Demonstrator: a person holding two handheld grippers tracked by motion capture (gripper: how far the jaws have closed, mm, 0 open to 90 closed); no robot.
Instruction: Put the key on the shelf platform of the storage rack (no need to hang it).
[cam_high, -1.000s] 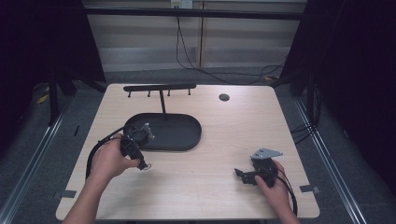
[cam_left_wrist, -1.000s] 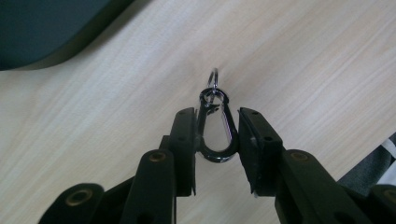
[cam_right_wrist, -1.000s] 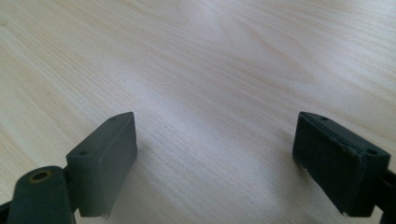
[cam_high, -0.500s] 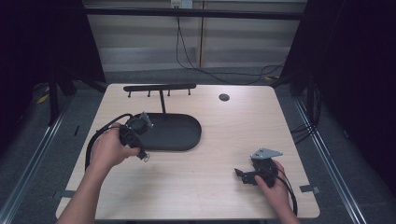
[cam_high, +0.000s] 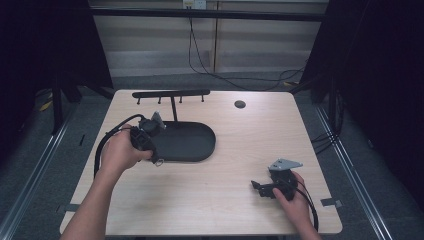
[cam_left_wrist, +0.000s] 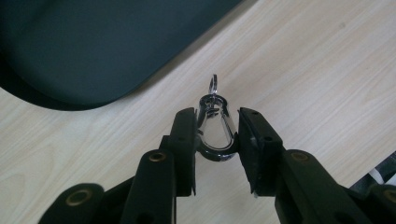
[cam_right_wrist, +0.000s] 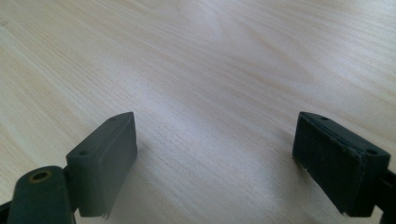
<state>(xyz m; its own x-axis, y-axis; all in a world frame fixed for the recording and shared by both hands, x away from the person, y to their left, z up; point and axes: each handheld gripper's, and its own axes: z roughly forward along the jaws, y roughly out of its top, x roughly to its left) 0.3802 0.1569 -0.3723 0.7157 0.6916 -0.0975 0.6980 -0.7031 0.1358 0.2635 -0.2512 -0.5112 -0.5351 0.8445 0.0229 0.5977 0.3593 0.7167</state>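
A shiny metal snap hook with a small swivel ring at its tip sits between the pads of my left gripper, which is shut on it above the wood. In the high view that left gripper hangs at the left edge of the black oval base of a stand, with the snap hook glinting at its tip. My right gripper rests low over bare tabletop, jaws wide apart with nothing between them. In the high view the right gripper is at the front right of the table.
From the oval base rises a thin post carrying a black horizontal bar with several small pegs. A dark round cap lies near the far edge. The light wood table is ringed by dark floor and cables.
My left hand has lifted and moved away from me toward the stand's base, carrying the snap hook. The right hand has stayed where it was.
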